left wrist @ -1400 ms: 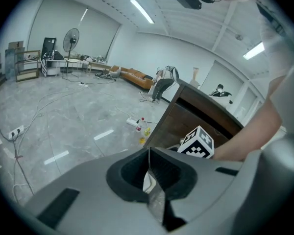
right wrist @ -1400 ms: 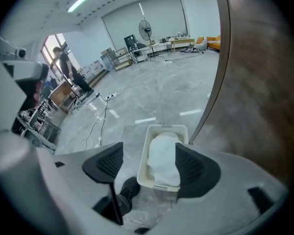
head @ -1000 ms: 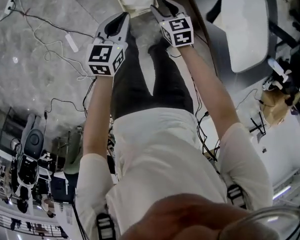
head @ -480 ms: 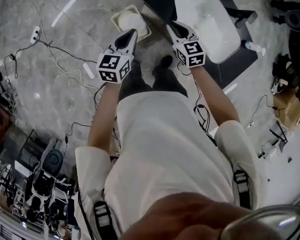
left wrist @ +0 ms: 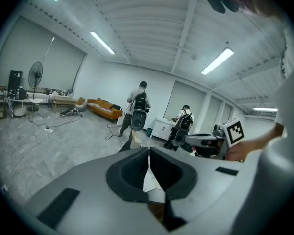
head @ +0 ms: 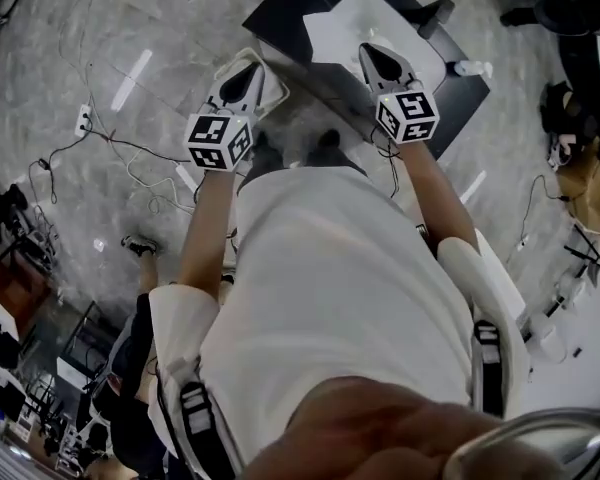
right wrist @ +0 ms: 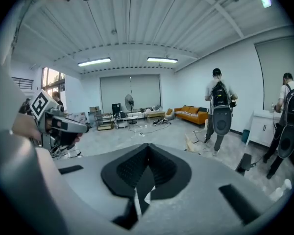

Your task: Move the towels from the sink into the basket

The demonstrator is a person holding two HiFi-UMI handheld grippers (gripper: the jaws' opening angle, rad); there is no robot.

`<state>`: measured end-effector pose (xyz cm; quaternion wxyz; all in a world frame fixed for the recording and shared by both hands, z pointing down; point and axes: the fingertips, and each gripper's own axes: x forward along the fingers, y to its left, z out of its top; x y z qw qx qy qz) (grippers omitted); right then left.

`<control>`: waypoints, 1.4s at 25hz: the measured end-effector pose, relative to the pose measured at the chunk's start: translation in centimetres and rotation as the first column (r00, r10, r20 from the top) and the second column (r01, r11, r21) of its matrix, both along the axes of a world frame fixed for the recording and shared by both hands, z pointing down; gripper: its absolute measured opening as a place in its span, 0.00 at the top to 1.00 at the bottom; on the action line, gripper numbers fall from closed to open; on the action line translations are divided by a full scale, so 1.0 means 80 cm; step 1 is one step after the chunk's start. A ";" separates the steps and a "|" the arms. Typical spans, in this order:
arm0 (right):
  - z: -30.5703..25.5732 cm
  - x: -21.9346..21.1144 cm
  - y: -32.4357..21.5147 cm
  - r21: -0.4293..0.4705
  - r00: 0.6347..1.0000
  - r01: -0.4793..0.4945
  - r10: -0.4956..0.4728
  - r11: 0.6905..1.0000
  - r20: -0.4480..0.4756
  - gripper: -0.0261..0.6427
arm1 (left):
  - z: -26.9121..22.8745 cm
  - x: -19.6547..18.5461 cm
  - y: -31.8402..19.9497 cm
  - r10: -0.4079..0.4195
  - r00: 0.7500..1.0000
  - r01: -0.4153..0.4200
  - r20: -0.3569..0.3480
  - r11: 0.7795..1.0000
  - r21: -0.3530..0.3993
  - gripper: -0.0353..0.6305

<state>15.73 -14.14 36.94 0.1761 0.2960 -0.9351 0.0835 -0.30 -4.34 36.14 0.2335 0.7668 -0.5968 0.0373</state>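
Observation:
In the head view both grippers are held out in front of the person, above the floor. My left gripper hangs over a cream basket on the floor and hides most of it. My right gripper is over the near edge of the white sink, which is set in a black counter. I cannot make out towels in the sink. The left gripper has its jaws together with nothing between them. The right gripper is likewise shut and empty.
Cables and a power strip lie on the grey floor at left. People with backpacks stand further off in the room. An orange sofa and a fan stand by the far wall.
The head view has swung, so the sink and its black counter now show whole at the top. Both grippers stay raised side by side, the left one now covering the basket.

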 end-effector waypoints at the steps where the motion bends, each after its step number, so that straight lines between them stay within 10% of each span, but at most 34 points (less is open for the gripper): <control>1: -0.016 0.009 -0.002 0.016 1.000 -0.015 0.015 1.000 0.014 0.96 | -0.012 0.004 -0.001 0.007 1.000 -0.007 0.006 1.000 0.014 0.93; 17: -0.117 0.166 -0.010 0.160 0.973 -0.227 0.216 0.961 0.080 0.96 | -0.116 0.073 -0.053 0.078 0.992 -0.096 0.102 0.978 0.186 0.93; 35: -0.089 0.226 -0.050 0.147 0.975 -0.222 0.223 0.964 0.010 0.96 | -0.085 0.136 -0.083 0.138 0.987 -0.148 0.084 0.980 0.130 0.93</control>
